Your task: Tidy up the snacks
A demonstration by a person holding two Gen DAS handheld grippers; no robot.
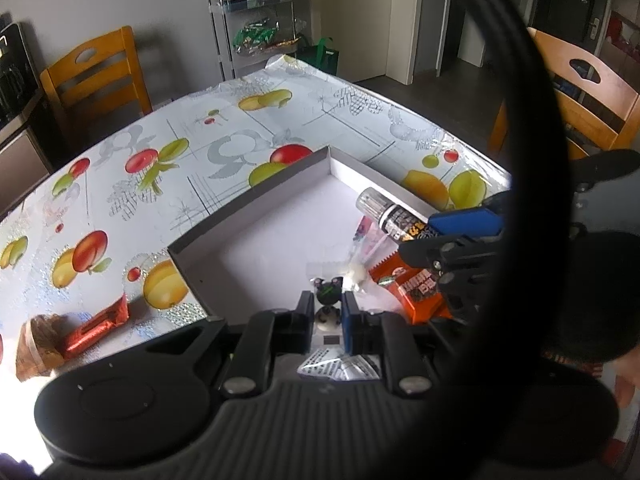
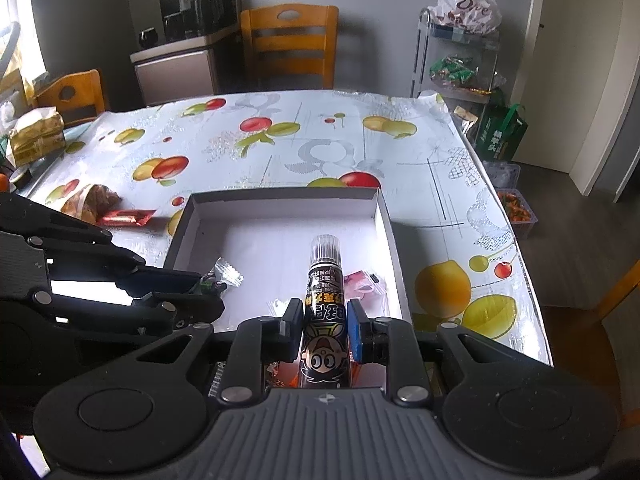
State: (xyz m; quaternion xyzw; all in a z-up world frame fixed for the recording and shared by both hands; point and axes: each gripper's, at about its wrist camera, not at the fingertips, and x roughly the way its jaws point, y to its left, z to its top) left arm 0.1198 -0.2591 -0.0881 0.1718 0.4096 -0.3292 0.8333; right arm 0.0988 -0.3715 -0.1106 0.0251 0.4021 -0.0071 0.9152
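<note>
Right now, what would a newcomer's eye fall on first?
The black cartoon-printed tube clamped in the right gripper, pointing over the white box. Next, the left gripper pinching a small foil-wrapped snack above the box's near end, all on the bright fruit-print tablecloth.

A: What finish has the tablecloth (image 2: 280,136), centre frame?
B: Glossy embossed plastic with a fruit print. The box (image 2: 384,216) on it is matt white cardboard.

A: And the tube (image 2: 325,280) at lower centre?
B: Shiny printed plastic, with a clear ribbed cap. The red wrapper (image 2: 126,217) at the left is crinkled foil.

A: The chair (image 2: 290,44) at the top?
B: Smooth varnished wood. The gripper bodies are matt black plastic.
</note>
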